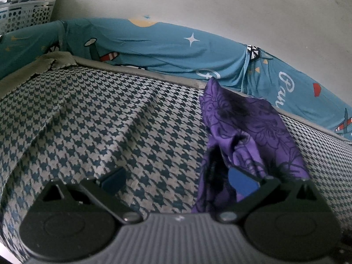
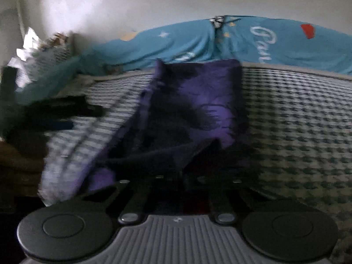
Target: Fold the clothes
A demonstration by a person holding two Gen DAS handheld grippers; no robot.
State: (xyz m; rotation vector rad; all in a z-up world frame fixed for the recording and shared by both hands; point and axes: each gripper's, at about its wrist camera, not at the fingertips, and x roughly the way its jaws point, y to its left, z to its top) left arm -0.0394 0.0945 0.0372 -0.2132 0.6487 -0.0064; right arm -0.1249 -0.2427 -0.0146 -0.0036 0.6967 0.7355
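Two grippers work over a purple floral cloth that lies on a blue-and-white houndstooth cover. The left gripper has its jaws spread wide; its right blue pad sits against the cloth's near left edge, while the left pad hangs over bare cover, so nothing is pinched. From the right wrist view, the cloth runs from the near edge away toward the far side, a dark fold bunched at its near end. The right gripper is drawn closed, its fingers meeting under that fold; whether they pinch the fabric is too dark and blurred to tell. Behind the cover, a teal printed sheet lines the far side below a white wall. A white perforated basket stands at the far left.
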